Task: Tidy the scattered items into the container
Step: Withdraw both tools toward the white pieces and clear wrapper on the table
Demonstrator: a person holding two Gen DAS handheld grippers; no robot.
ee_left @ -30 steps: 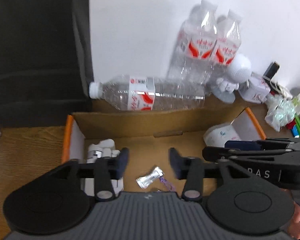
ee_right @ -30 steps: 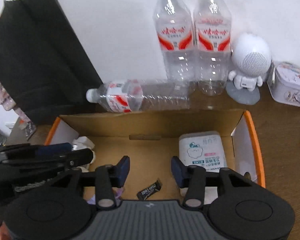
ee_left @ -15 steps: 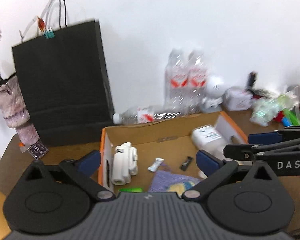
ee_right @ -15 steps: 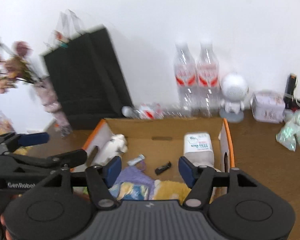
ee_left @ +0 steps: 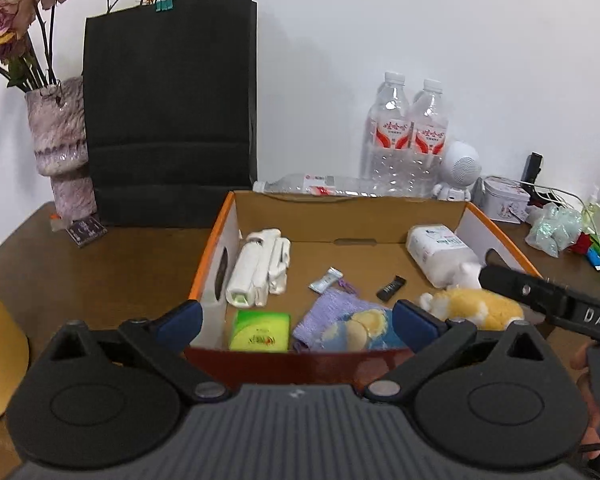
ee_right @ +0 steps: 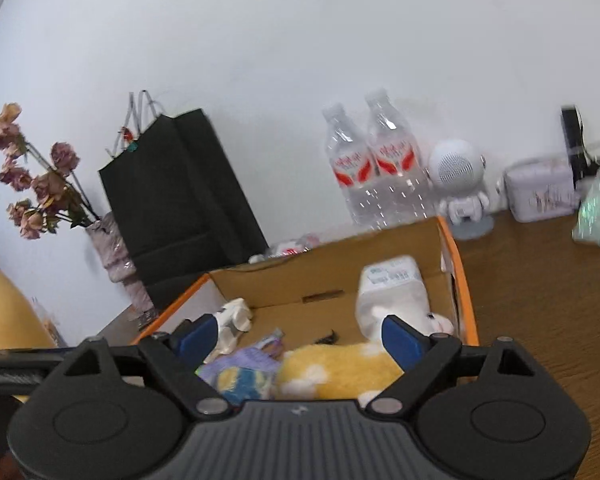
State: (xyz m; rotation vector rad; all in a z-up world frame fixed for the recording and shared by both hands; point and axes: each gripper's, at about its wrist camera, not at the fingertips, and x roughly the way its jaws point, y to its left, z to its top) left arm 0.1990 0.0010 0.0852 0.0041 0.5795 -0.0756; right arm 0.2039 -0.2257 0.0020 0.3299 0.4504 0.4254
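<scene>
Two fisheye views look along a pair of hand-held grippers toward an open cardboard box [ee_left: 496, 220] with orange edges, standing on a brown wooden table [ee_left: 112, 264].

The left hand-held gripper [ee_left: 296, 320] hangs over the near rim of the box, jaws spread wide and empty. The right hand-held gripper [ee_right: 296, 340] has just been opening its jaws; they stand wide, with nothing pinched between the blue pads.

Inside the box lie a white folded device [ee_left: 256, 268], a green packet [ee_left: 260, 330], a purple cloth [ee_left: 332, 316], a silver wrapper [ee_left: 326, 280], a small black wrapper [ee_left: 391, 288], a white tissue pack [ee_left: 440, 252] and a yellow plush toy [ee_left: 476, 308].

Both drops look finished. To do the withdrawal well, lift each gripper clear of the rim before swinging away, so neither pad snags the plush or the cloth.

A clear bottle [ee_left: 320, 184] lies on its side just behind the box, perhaps the next item; a crinkly pale green bundle [ee_left: 556, 228] sits to the right.
</scene>
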